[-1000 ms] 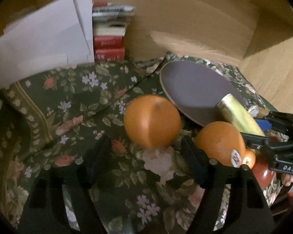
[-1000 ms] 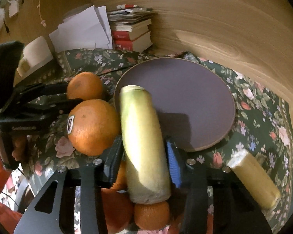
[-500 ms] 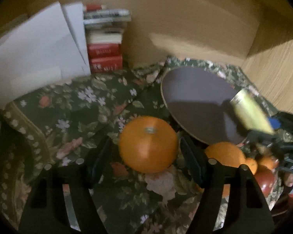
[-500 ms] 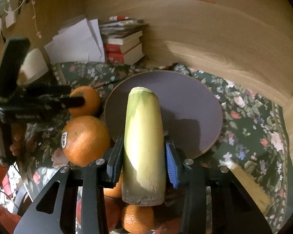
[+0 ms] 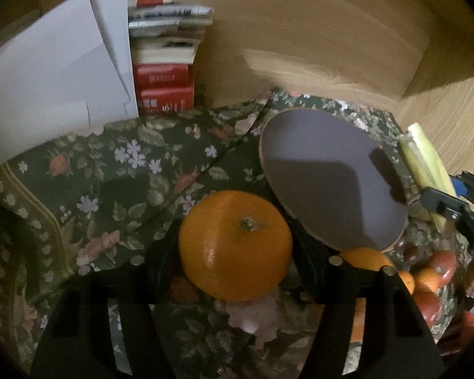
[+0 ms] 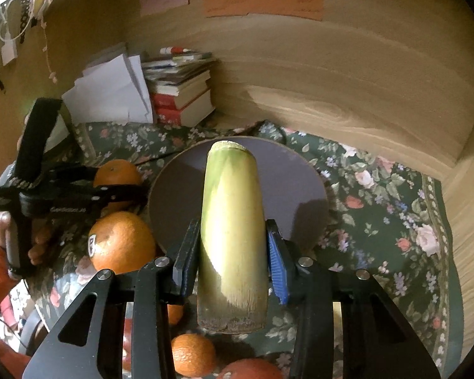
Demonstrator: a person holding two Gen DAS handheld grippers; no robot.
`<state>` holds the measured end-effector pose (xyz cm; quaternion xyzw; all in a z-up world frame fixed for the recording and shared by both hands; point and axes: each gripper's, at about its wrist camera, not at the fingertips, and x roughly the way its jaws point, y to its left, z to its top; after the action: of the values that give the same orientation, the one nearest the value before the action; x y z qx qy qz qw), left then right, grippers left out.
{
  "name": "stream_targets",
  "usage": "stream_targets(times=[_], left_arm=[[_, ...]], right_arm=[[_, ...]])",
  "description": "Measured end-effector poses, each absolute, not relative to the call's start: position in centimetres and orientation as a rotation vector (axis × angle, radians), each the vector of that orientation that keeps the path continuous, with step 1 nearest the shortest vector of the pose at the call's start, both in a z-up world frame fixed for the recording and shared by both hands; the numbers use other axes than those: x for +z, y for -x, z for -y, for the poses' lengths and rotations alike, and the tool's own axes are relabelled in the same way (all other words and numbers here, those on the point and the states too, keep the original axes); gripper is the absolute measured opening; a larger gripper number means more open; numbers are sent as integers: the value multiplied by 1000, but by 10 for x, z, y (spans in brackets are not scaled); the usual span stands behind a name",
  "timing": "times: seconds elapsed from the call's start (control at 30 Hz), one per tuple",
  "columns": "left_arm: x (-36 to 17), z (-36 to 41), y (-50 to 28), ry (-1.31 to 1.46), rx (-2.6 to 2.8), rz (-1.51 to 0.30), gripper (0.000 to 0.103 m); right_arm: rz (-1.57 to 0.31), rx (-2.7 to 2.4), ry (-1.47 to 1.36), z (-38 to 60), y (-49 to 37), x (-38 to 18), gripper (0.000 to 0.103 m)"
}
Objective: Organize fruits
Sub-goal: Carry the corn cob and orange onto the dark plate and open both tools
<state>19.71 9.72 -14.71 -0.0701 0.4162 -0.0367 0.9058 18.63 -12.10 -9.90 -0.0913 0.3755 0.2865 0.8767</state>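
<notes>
My left gripper (image 5: pixel 233 249) is shut on a large orange (image 5: pixel 235 244), held just above the floral cloth, left of the round purple plate (image 5: pixel 328 177). My right gripper (image 6: pixel 232 252) is shut on a pale green-yellow sugarcane piece (image 6: pixel 232 230), lifted above the plate (image 6: pixel 297 186). In the right wrist view the left gripper (image 6: pixel 126 194) holds its orange (image 6: pixel 117 172). A second orange with a sticker (image 6: pixel 121 241) lies beside the plate. The cane (image 5: pixel 426 164) and right gripper show at the right edge of the left wrist view.
Small oranges and red fruits (image 5: pixel 433 271) lie in a pile at the front (image 6: pixel 192 353). A stack of books (image 5: pixel 164 72) and white papers (image 5: pixel 57 72) stand at the back left against the wooden wall. The floral cloth (image 6: pixel 379 208) covers the surface.
My left gripper closed around the large orange and lifted it. My right gripper rose with the sugarcane piece, higher above the plate.
</notes>
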Motion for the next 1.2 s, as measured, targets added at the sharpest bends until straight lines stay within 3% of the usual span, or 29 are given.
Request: stream_targets(times=[0.53, 1.2], left_arm=[[-90, -53, -226, 74, -141, -756, 65], [-140, -30, -313, 26, -207, -964, 65]], right_arm=[[-757, 552, 211, 129, -236, -80, 36], [-960, 580, 295, 105, -295, -129, 36]])
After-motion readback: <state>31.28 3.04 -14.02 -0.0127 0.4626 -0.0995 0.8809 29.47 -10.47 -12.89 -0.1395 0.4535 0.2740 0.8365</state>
